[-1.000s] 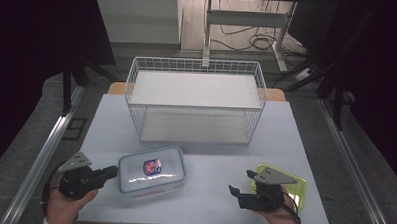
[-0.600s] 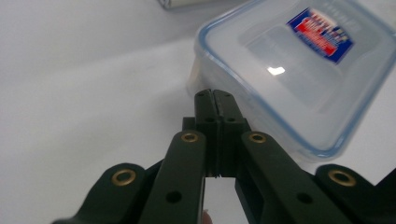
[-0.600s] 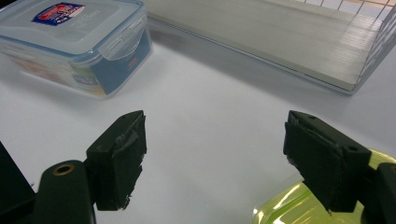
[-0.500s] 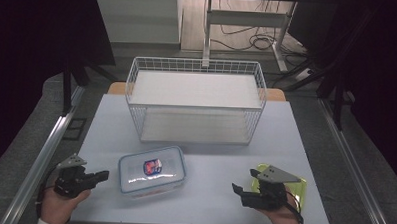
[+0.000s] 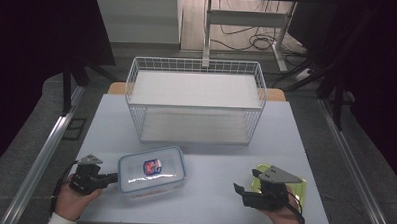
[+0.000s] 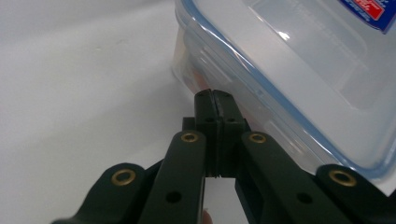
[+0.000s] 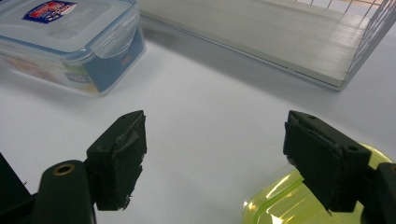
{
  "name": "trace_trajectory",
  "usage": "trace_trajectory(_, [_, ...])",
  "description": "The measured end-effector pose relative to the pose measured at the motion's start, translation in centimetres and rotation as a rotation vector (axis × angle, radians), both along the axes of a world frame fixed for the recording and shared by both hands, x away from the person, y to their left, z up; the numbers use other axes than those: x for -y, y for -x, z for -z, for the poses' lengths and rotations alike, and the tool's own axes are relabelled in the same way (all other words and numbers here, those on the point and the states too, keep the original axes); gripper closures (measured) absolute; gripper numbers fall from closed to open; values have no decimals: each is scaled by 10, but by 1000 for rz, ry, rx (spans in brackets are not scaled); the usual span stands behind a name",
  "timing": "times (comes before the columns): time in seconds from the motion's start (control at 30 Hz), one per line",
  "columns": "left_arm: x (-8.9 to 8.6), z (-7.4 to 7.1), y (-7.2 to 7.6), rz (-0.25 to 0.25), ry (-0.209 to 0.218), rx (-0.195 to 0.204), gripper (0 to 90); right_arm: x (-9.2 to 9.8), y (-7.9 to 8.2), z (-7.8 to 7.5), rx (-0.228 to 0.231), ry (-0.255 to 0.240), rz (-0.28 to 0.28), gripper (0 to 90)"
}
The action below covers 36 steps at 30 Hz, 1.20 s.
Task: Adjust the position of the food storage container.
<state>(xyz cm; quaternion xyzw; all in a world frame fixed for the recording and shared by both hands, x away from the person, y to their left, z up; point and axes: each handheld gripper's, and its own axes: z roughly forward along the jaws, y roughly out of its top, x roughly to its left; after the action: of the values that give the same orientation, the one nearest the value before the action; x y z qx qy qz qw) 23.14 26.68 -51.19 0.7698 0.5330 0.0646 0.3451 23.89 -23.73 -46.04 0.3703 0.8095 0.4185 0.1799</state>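
A clear food box with a blue-rimmed lid (image 5: 152, 171) lies on the white table near its front left. My left gripper (image 5: 115, 177) is shut with nothing between its jaws, and its tips rest against the box's left side wall (image 6: 201, 70), just under the lid rim. My right gripper (image 5: 240, 190) stands open at the front right, low over the table, its jaws spread wide (image 7: 212, 158) with only bare table between them. A yellow-green lidded box (image 5: 298, 191) lies beneath and behind that gripper (image 7: 280, 205).
A white wire basket (image 5: 196, 101) with a pale board in its bottom stands at the middle back of the table. Its near edge (image 7: 261, 56) lies ahead of my right gripper. The table's front edge (image 5: 192, 222) is close to both hands.
My left gripper has sunk and drawn back towards the left, from jaws over the box's corner to tips at its side wall. The right gripper has stayed put.
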Motion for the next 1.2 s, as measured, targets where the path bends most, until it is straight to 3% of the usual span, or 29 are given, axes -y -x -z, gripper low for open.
trace_trajectory(0.2, [3,0,-5,0,-5,-1,900,-1,0,0,1,3,-2,218])
trace_trajectory(0.63, [23,-2,-31,33,-15,-8,900,1,0,-2,4,-2,-2,219])
trace_trajectory(1.2, [66,-5,-60,104,-36,-5,900,0,-1,-1,0,2,-9,220])
